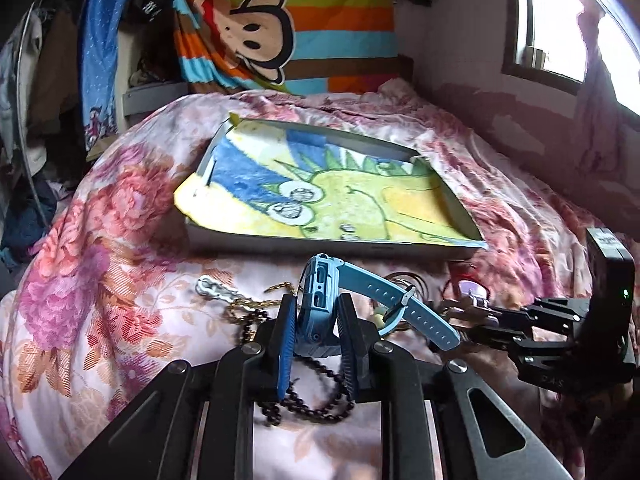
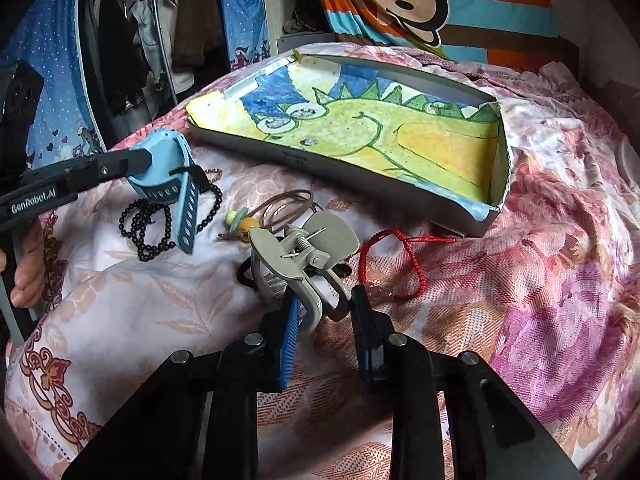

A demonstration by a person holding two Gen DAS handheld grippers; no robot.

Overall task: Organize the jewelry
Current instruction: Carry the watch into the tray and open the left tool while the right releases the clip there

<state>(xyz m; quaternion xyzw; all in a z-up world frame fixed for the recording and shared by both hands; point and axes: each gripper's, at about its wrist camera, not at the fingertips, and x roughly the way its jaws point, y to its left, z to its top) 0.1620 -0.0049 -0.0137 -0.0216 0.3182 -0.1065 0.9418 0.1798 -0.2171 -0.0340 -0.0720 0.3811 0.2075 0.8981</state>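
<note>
My left gripper is shut on a light blue watch, held just above the floral bedspread; its strap hangs to the right. The watch also shows in the right wrist view. My right gripper is shut on a grey hair claw clip. On the bed lie a black bead necklace, a brown cord necklace, a red string bracelet, a gold chain and a white clasp. A shallow grey box lined with a dinosaur drawing sits beyond them.
The floral quilt covers the whole bed. A striped monkey blanket hangs behind the box. Hanging clothes stand at the left. A window is at the right.
</note>
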